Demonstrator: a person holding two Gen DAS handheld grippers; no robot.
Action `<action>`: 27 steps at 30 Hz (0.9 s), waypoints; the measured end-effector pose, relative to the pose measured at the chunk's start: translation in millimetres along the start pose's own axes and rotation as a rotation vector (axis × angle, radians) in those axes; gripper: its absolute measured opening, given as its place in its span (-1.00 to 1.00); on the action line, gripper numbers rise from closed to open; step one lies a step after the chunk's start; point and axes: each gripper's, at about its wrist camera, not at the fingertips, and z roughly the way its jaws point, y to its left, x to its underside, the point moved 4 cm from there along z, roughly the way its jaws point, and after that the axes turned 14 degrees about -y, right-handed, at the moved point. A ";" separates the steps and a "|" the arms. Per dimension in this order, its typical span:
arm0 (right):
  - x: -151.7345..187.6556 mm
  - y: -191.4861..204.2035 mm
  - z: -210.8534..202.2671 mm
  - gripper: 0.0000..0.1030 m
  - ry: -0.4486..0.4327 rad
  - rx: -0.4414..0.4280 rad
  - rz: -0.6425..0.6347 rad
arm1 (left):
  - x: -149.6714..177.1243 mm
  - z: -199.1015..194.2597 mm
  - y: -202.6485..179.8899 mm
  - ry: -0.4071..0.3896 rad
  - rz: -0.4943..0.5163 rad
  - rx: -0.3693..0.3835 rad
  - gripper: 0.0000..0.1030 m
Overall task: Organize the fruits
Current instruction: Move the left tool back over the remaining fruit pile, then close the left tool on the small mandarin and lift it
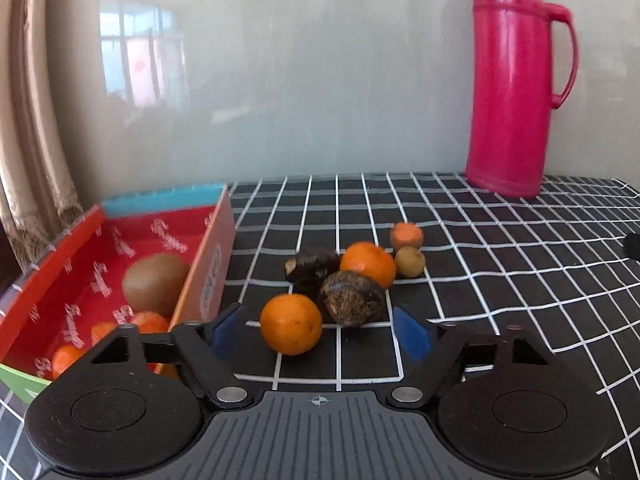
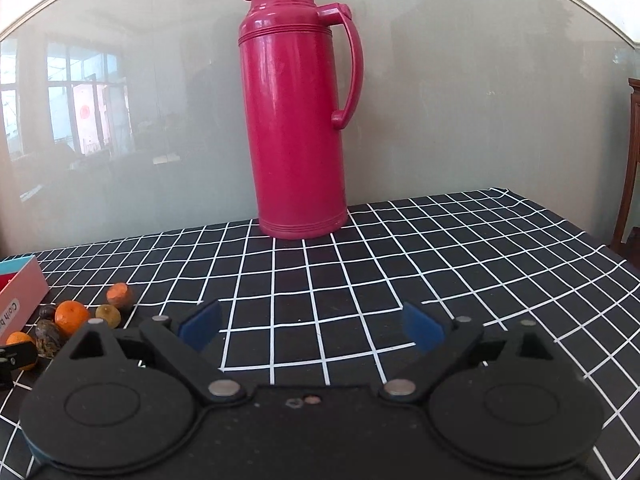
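- Standing at the far edge of the checked tablecloth (image 2: pixel 400 264), the pink thermos (image 2: pixel 294 120) plays no part.
- Red box (image 1: pixel 80 248), left of the fruit, already holds a kiwi (image 1: pixel 154 282).
- Left gripper (image 1: pixel 320 330): jaws part-open, untouched nearest mandarin (image 1: pixel 291 323) lies between them, left of centre.
- Right gripper (image 2: pixel 312 328): open, empty, farther away.

Both views are evenly lit by soft daylight. A bright window reflection (image 1: pixel 138 56) glares on the glossy wall panel (image 1: pixel 320 80) at far left. Shadows under the fruit are short and soft. Fisheye distortion bends the grid tablecloth (image 2: pixel 360 260) lines and darkens the corners. The pink thermos (image 1: pixel 516 80) shows slight blur.
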 end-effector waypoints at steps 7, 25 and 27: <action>-0.1 -0.9 2.2 0.88 -0.001 -0.003 0.006 | 5.9 12.7 -2.6 0.008 0.024 -0.040 0.37; 0.6 2.9 2.9 0.92 -0.004 -0.019 0.005 | 4.4 22.3 -0.2 0.023 0.039 -0.099 0.26; 0.7 1.9 3.5 0.93 -0.004 -0.018 0.006 | 4.0 22.9 0.0 0.029 0.058 -0.104 0.14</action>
